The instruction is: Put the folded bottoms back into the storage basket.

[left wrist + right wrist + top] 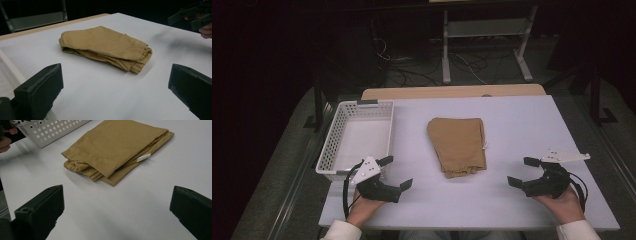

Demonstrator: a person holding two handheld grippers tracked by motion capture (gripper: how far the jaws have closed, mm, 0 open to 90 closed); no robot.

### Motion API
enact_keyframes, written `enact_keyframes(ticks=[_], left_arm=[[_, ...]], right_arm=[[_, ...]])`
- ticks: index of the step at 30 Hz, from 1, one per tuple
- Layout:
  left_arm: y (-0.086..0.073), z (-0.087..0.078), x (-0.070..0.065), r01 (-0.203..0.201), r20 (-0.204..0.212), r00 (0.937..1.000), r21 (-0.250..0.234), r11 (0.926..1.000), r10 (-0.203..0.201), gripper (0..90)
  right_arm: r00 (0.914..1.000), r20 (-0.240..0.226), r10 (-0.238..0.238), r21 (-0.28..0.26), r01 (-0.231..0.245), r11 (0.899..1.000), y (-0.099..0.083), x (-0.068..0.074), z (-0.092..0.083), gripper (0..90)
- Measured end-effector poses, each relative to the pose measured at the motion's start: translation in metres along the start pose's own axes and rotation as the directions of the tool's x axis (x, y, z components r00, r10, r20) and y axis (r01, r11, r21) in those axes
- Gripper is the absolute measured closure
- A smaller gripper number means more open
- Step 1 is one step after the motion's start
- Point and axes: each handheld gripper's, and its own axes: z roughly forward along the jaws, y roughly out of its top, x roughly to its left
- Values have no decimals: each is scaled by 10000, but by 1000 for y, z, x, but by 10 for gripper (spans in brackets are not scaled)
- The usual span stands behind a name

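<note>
Tan folded cloth (458, 146) lay mid-table (512, 120), right of the white basket (357, 137). Both claws hung released and empty, jaws spread wide: the left gripper (395, 173) near the basket's front corner, the right gripper (522, 171) well apart.

The folded garment (458, 146) lies mid-table (522, 125), with the basket (357, 137) to its left at the table's edge. The left gripper (396, 172) sits just before the basket; the right gripper (521, 172) sits near the front right.
</note>
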Motion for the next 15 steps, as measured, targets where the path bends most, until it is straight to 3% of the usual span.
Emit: enact_keyframes(ticks=[15], left_arm=[[1, 0, 0, -29, 15, 10000, -22, 10000, 30, 1]], right_arm=[[9999, 36, 127, -4, -127, 9999, 2, 0, -2, 0]])
